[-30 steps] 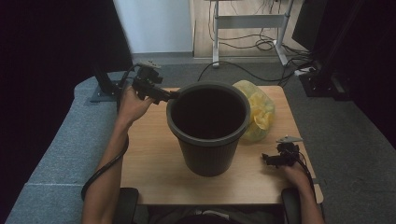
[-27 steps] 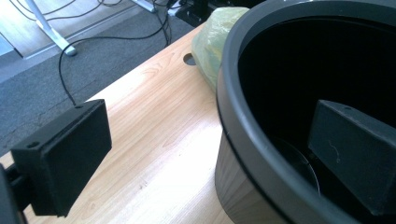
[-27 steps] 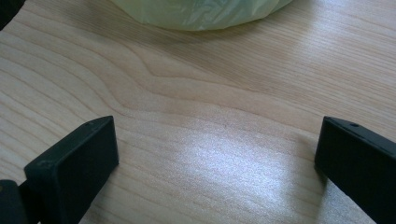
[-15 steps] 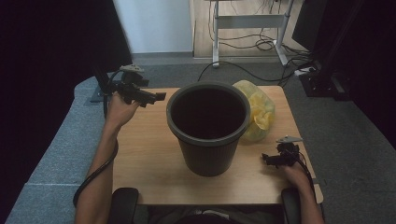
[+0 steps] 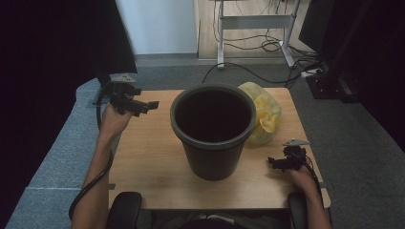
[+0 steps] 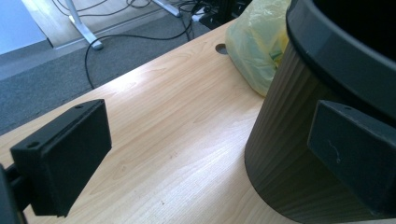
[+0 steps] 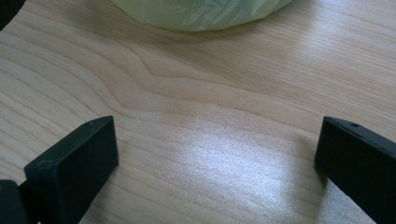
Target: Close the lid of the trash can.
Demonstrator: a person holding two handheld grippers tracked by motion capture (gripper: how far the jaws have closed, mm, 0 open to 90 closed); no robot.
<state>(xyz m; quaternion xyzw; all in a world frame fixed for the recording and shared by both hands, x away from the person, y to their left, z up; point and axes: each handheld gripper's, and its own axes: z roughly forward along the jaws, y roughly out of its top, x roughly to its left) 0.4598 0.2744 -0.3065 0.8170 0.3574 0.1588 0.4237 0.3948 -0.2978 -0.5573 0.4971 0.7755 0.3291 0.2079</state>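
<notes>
A dark grey plastic bucket (image 5: 212, 131) stands upright in the middle of the wooden table (image 5: 143, 157); its ribbed wall (image 6: 289, 163) is close in the left gripper view. A crumpled yellow plastic bag (image 5: 262, 114) lies against the bucket's far right side and also appears as the bag (image 6: 257, 46) and the bag (image 7: 201, 11). My left gripper (image 5: 150, 106) hovers open at the table's far left, pointing at the bucket; its jaws (image 6: 205, 158) stand wide apart with nothing between them. My right gripper (image 5: 273, 163) rests low at the near right, open over bare wood (image 7: 217, 163).
Grey carpet surrounds the table. A desk frame (image 5: 253, 24) and loose cables (image 5: 248, 71) lie on the floor beyond the far edge. Dark equipment (image 5: 334, 81) stands at the far right. A round cable hole (image 6: 221, 48) sits in the tabletop near the bag.
My left gripper has drawn back leftward, away from the bucket's rim toward the table's left edge. The right gripper, bucket and bag have stayed put.
</notes>
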